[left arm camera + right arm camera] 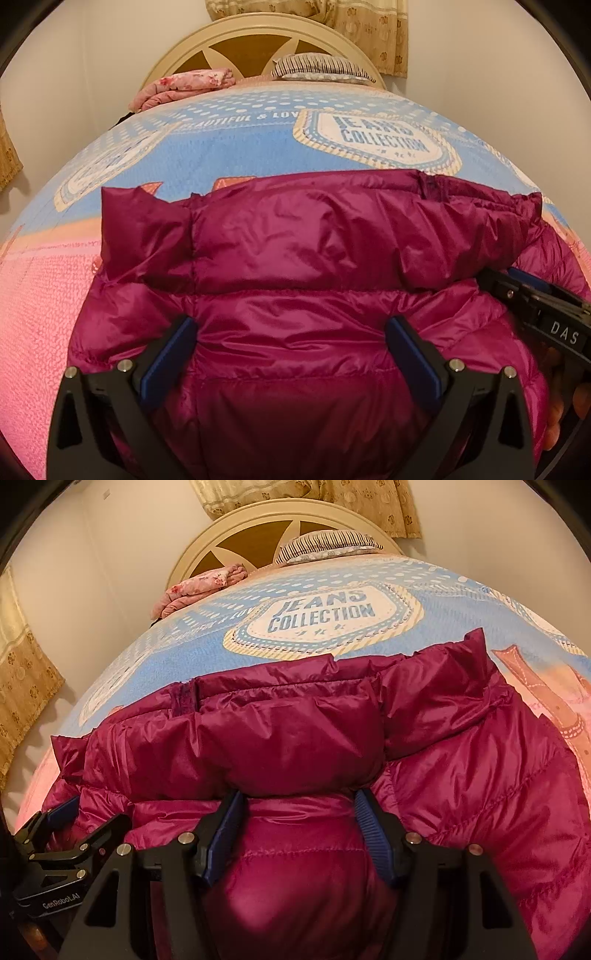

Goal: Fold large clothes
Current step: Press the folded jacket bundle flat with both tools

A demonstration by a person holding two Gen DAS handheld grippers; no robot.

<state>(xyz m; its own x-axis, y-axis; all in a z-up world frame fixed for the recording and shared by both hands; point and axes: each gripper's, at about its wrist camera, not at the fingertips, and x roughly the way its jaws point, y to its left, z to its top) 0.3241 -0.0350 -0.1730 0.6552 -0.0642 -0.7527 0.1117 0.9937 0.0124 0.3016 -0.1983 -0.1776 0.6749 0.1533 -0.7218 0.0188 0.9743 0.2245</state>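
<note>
A magenta puffer jacket (295,240) lies spread on the bed, its collar end folded over towards the headboard. My left gripper (291,332) stands wide over the jacket's near part. Padded fabric bulges up between its blue pads (184,343), with no pinch to be seen. My right gripper (299,805) stands narrower, and its ribbed blue pads (225,827) squeeze a bulge of the jacket (295,738) between them. Each gripper shows at the edge of the other's view: the right gripper (535,306) beside the left, and the left gripper (62,812) low on the jacket's left side.
The bed cover (258,147) is blue and pink with "JEANS COLLECTION" printed on it. By the cream headboard (258,33) lie a folded pink floral blanket (184,86) and a striped pillow (317,66). Patterned curtains (26,686) hang at the walls.
</note>
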